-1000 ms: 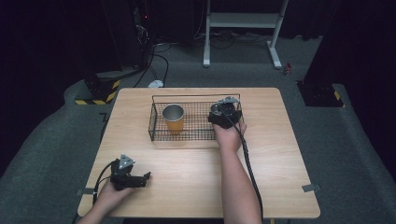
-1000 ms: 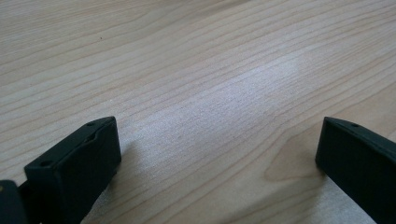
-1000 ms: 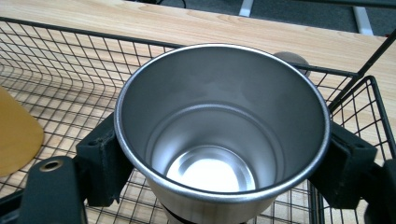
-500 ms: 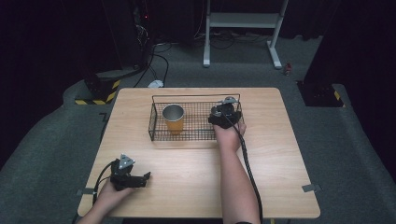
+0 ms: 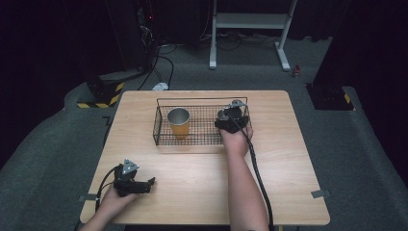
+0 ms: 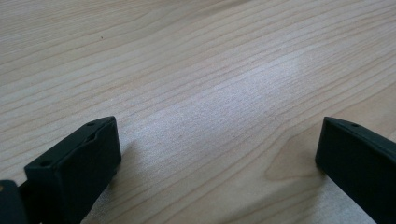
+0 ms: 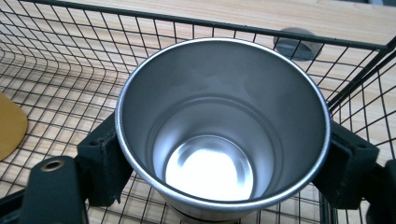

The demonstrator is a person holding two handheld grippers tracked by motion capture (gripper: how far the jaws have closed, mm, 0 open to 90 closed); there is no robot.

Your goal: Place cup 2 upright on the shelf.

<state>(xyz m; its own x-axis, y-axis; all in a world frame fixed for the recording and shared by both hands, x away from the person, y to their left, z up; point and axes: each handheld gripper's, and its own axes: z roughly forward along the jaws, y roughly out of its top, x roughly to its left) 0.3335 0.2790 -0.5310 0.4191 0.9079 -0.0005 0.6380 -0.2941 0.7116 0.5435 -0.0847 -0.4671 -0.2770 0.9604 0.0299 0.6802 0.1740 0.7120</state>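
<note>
The right gripper clasped a steel cup by its outer wall, inside the wire basket at its right end, well apart from the orange cup. The left gripper lay wide open and empty on the table, near of the basket. The steel cup looked rigid, light and slick, so a hold low on the wall, under the flared rim, seemed safest.

The high view looks forward and down from above the near edge of the table, far enough to take in all four edges and the floor beyond. The left gripper view sits very low and close over bare tabletop near the near-left corner. The right gripper view looks steeply down, close, into a steel cup inside the basket; the high view shares that basket at the far edge.
</note>
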